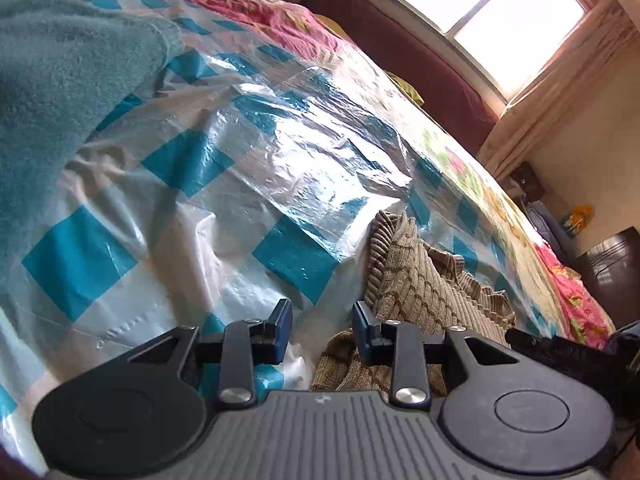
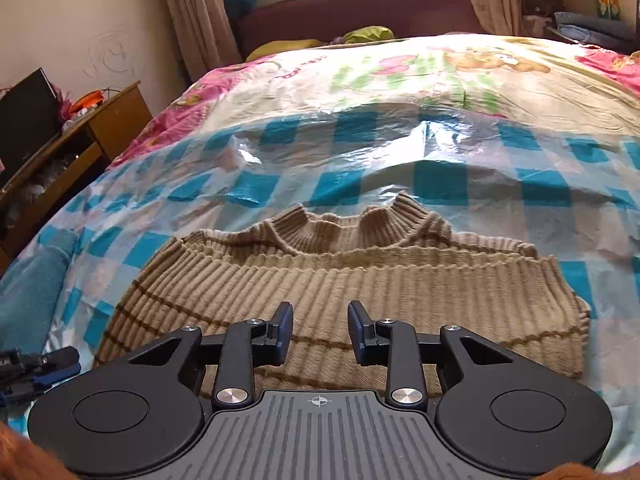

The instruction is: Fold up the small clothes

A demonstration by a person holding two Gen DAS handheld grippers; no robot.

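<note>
A beige ribbed sweater (image 2: 340,276) with thin brown stripes lies flat on a blue-and-white checked plastic sheet (image 2: 360,168), its collar toward the far side. My right gripper (image 2: 319,308) hovers over the sweater's near part, open, with nothing between its fingers. In the left wrist view the same sweater (image 1: 420,280) lies bunched to the right of my left gripper (image 1: 322,308). That gripper is open over the sheet (image 1: 200,160) at the sweater's left edge and grips nothing. The left gripper's tip (image 2: 40,364) also shows at the lower left of the right wrist view.
A teal towel (image 1: 60,80) lies on the sheet to the left, and the towel (image 2: 28,292) also shows in the right wrist view. The sheet covers a bed with a floral bedspread (image 2: 400,68). A wooden desk (image 2: 112,120) stands left of the bed, a window (image 1: 500,12) beyond it.
</note>
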